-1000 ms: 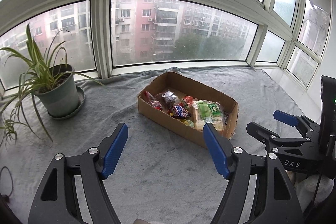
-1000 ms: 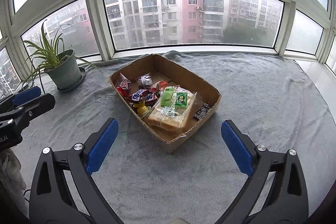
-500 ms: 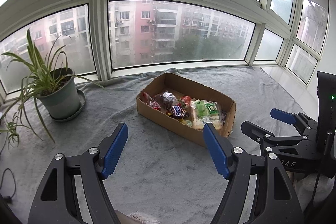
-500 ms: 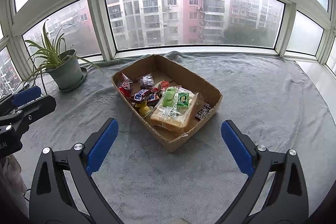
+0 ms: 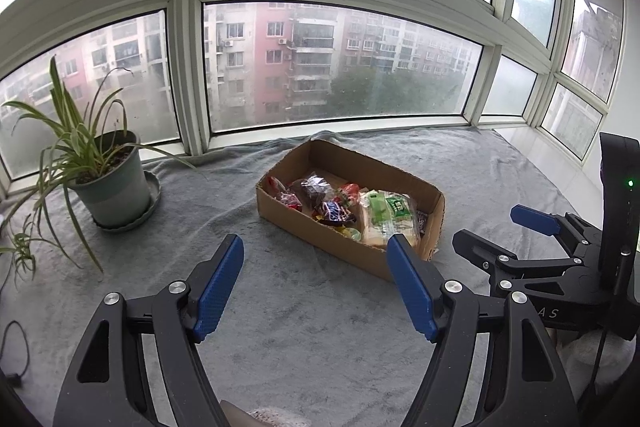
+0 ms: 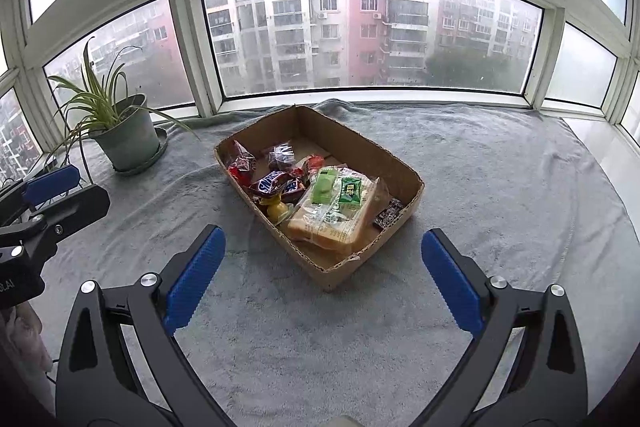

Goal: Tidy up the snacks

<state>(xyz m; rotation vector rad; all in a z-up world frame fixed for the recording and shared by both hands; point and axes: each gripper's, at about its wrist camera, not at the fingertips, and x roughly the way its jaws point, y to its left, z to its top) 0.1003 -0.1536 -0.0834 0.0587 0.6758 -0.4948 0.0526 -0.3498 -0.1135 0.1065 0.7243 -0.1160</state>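
Blanket [image 6: 460, 163] (grey) covers bay-window sill; cardboard box [image 6: 404, 167], potted plant [image 6: 128, 139] apparently rest there; left claw [image 5: 316, 283], right claw [image 6: 322, 259] released.

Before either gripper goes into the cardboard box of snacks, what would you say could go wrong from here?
1. The bagged bread lies over neighbouring packets; lifting it may drag the green packet on top out too.
2. The cardboard box sits loose on the grey cloth; a push on its wall might slide it.
3. Crinkly wrappers such as the chocolate bar could slip from the open left gripper or right gripper.
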